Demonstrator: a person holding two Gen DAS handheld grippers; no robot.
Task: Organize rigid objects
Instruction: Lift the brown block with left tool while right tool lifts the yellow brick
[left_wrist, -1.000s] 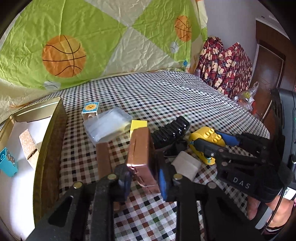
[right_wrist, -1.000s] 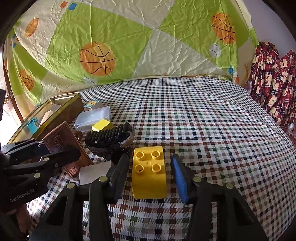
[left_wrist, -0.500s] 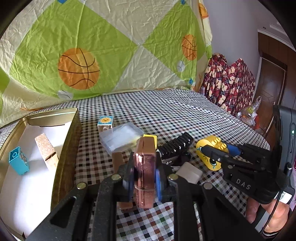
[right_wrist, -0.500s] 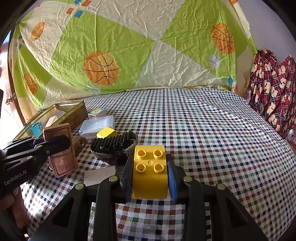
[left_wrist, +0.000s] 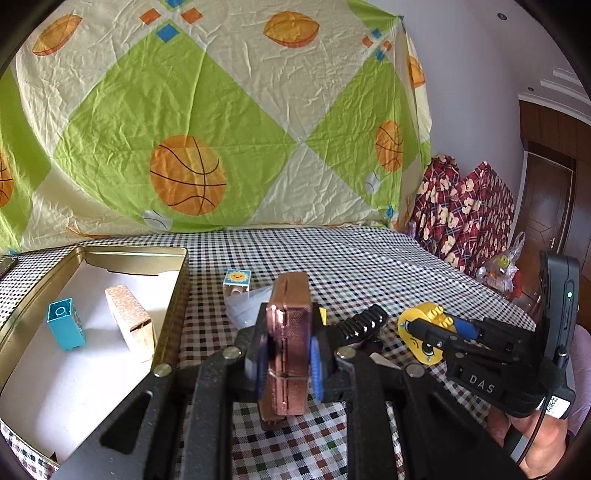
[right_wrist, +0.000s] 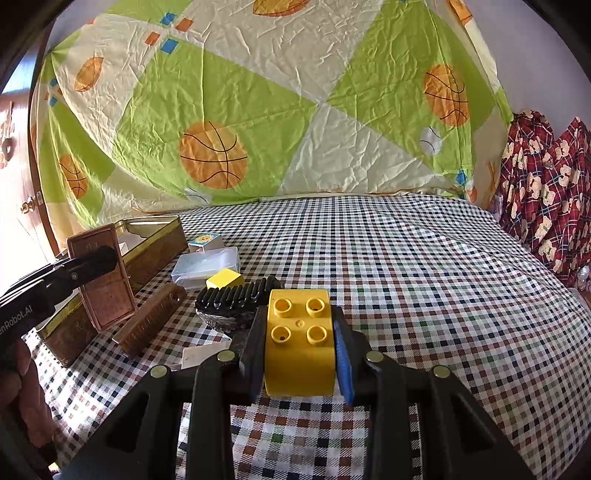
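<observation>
My left gripper (left_wrist: 288, 365) is shut on a copper-coloured metal case (left_wrist: 290, 332), held upright above the checked cloth just right of the gold tin (left_wrist: 173, 306); the case also shows in the right wrist view (right_wrist: 101, 277). The tin holds a blue block (left_wrist: 65, 325) and a cork block (left_wrist: 129, 321). My right gripper (right_wrist: 300, 354) is shut on a yellow studded brick (right_wrist: 299, 343), lifted off the cloth; it shows in the left wrist view too (left_wrist: 421, 328).
On the cloth lie a black comb-like piece (right_wrist: 236, 295), a small yellow block (right_wrist: 223, 278), a clear plastic box (right_wrist: 207, 264), a sun-face block (right_wrist: 205, 242), a wooden brush (right_wrist: 151, 319) and a white card (right_wrist: 201, 354). A patterned sheet hangs behind.
Both grippers have risen with their loads. The right gripper closed on the yellow brick and lifted it. The left gripper turned the copper case upright and brought it nearer the tin.
</observation>
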